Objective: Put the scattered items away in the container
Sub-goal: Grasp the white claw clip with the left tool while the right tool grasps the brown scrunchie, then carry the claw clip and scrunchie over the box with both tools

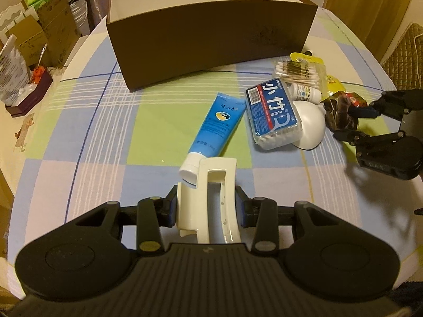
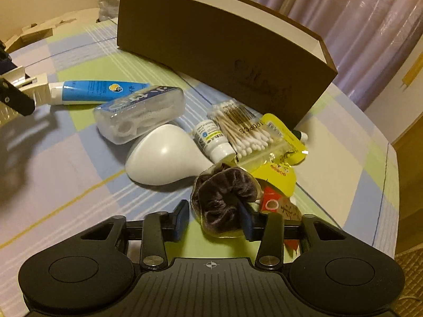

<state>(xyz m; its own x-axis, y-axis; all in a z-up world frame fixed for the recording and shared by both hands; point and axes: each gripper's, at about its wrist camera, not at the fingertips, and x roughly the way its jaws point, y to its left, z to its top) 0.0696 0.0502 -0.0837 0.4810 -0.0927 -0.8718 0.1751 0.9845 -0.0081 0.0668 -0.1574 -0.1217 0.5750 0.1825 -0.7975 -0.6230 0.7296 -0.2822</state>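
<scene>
My left gripper (image 1: 207, 207) is shut on a cream plastic clip (image 1: 216, 185), whose far end sits by the white cap of a blue tube (image 1: 219, 124) lying on the cloth. My right gripper (image 2: 214, 220) is open, low over the table, with a dark brown velvet scrunchie (image 2: 224, 198) between its fingers; the scrunchie rests against the right finger, and there is a gap at the left one. The brown cardboard box (image 1: 211, 39) with a white inside stands open-topped at the back. The right gripper (image 1: 346, 122) also shows at the right edge of the left wrist view.
A floss-pick box (image 1: 272, 113), a white domed object (image 2: 164, 155), a small white bottle (image 2: 211, 140), a bag of cotton swabs (image 2: 243, 129) and yellow sachets (image 2: 280, 163) are clustered near the box's right end. The checked tablecloth (image 1: 92, 145) covers a round table; cartons stand beyond its left edge.
</scene>
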